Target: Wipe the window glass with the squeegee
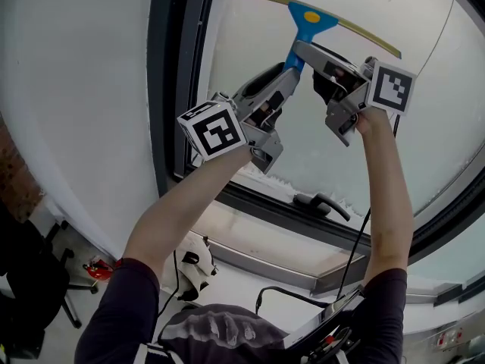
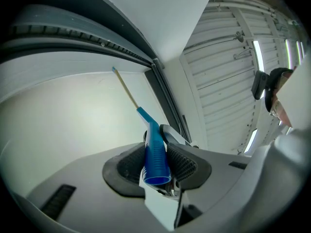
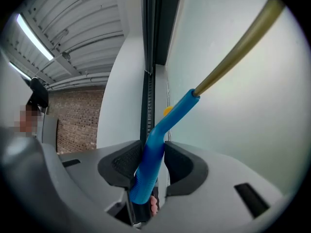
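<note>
Squeegee (image 1: 307, 19), one, in left gripper (image 2: 156, 152) (right gripper (image 3: 151, 159) loose), one window (image 1: 254, 48).

The left tool (image 2: 158, 163) clamps the squeegee (image 2: 152, 139) by its blue handle, with the blade reaching up-left across the glass (image 2: 63, 115).

squeegee (image 1: 306, 23): blue handle, yellow blade | marker cube (image 1: 216, 130): black-white squares

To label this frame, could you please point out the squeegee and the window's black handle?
squeegee (image 1: 309, 24): head view, on its blue head below the blade.
window handle (image 1: 324, 202): head view, middle of the black lever.
</note>
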The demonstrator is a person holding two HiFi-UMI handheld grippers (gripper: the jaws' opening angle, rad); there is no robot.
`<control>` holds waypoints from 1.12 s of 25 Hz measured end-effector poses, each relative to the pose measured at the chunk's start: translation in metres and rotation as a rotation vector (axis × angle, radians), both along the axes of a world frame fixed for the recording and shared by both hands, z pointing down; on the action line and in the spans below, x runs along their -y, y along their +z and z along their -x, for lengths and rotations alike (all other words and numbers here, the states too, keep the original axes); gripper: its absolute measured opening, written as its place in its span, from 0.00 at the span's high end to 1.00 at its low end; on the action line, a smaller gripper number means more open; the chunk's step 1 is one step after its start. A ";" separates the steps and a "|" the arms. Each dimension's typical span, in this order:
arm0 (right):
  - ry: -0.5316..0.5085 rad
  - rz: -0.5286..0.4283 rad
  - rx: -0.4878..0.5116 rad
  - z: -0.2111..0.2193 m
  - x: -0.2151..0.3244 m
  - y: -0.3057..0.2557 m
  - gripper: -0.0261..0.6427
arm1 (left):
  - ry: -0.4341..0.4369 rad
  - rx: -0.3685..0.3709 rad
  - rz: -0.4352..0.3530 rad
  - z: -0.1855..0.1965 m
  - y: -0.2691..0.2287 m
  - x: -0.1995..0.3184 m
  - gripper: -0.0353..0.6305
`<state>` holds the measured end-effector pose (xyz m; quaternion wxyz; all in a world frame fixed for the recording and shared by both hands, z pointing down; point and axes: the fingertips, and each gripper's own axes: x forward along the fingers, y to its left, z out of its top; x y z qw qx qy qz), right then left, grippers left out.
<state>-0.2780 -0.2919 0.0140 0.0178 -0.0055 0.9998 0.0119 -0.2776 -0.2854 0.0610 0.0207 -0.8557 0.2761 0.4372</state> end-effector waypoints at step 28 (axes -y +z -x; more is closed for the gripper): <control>-0.011 0.109 0.132 -0.004 0.009 0.003 0.77 | 0.031 0.063 0.034 -0.003 0.003 0.014 0.73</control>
